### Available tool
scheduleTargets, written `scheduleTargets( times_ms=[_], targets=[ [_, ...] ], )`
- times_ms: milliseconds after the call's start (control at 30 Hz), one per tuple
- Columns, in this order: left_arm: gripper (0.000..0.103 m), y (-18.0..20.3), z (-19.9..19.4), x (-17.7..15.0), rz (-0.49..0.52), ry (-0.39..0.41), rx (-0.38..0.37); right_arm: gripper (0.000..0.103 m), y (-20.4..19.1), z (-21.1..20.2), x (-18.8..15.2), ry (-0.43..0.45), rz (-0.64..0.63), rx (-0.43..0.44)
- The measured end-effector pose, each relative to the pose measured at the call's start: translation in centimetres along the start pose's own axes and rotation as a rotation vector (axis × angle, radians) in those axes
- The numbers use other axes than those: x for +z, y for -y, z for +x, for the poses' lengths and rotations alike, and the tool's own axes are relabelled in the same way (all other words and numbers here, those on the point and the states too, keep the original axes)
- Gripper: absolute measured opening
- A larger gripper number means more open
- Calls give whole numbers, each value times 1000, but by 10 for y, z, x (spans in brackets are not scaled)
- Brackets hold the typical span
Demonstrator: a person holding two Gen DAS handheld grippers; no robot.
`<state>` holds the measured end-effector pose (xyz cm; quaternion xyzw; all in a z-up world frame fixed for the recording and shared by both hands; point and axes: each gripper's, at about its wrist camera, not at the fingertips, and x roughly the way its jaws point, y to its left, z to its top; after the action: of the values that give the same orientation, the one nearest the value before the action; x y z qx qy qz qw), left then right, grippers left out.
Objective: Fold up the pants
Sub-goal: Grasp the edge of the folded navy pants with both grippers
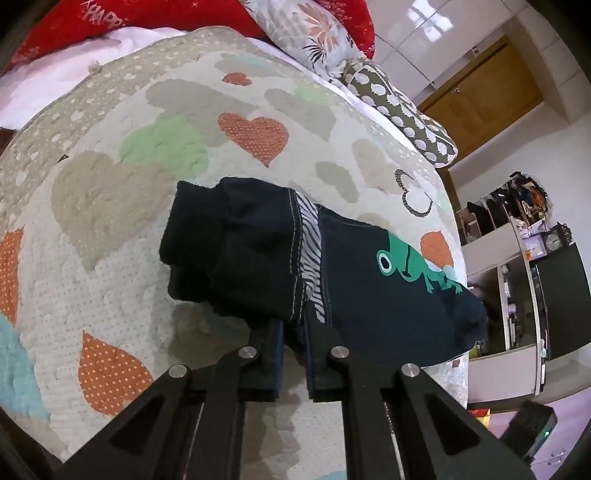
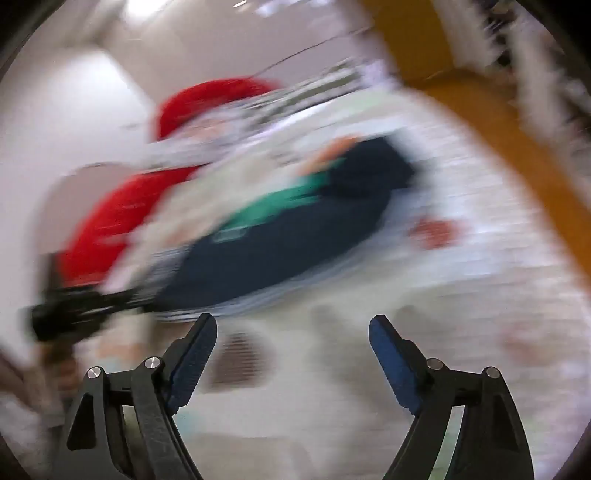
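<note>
Two tongs at work over dark pants (image 1: 266, 251) on a bed, atop a quilt (image 1: 110, 206) patterned with hearts. Left tongs (image 1: 294, 325) narrowed on the near edge of the pants, beside a zebra-striped side panel (image 1: 308, 254), cloth pinched between the fingers. Folded into a compact bundle, one dark layer doubled over the other, a green frog print (image 1: 413, 262) facing up toward the right edge of the bed. Near end of the bundle raised from the quilt at the grip, far end resting on it. Red pillow (image 1: 147, 14) and floral pillow (image 1: 314, 29) at the head of the bed, a spotted cushion (image 1: 402, 110) along its right side, shelves with a clock (image 1: 553, 242) beyond. Right tongs (image 2: 291, 326) spread wide and holding nothing, blue pads (image 2: 391, 354) well apart, poised above the quilt short of the pants. Right wrist view heavily blurred: pants (image 2: 280, 251) only a dark smear with a green patch, left tongs (image 2: 85, 310) a black shape at their left end, red pillow (image 2: 122, 218) behind; finer detail impossible to tell.
</note>
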<state>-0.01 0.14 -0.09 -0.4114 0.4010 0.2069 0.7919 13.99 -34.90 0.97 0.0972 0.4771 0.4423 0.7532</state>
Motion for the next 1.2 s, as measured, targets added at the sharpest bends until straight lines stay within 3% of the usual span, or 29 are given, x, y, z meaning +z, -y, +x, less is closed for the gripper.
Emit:
scheduleTargets(
  times_ms=[100,233,333,400,467,567,633,833,1033,1200],
  targets=[
    [9,-11,5,3,-33,-18,-5,88,-27,46,4,-156,50,276],
    [9,-26,8,5,-80,-37,-51,83,-56,106,13,-258,113,401],
    [9,-32,6,7,-75,-33,-72,79,-59,154,15,-369,267,505],
    [9,-34,5,9,-68,-31,-85,77,-58,176,12,-412,341,471],
    [9,-34,-3,1,-47,-30,-102,70,-58,185,13,-402,356,436],
    [9,-29,-26,-11,-31,-5,-95,69,-67,186,20,-383,328,415],
    [9,-34,-35,-8,-29,14,-59,69,-69,181,18,-398,296,418],
    [9,-50,-43,-6,-58,3,-49,69,-77,169,19,-426,312,487],
    [9,-40,-37,-10,-69,-35,-86,68,-70,186,22,-395,347,353],
    [26,-23,-29,-17,-37,-56,-83,55,-63,196,29,-376,380,280]
  ],
)
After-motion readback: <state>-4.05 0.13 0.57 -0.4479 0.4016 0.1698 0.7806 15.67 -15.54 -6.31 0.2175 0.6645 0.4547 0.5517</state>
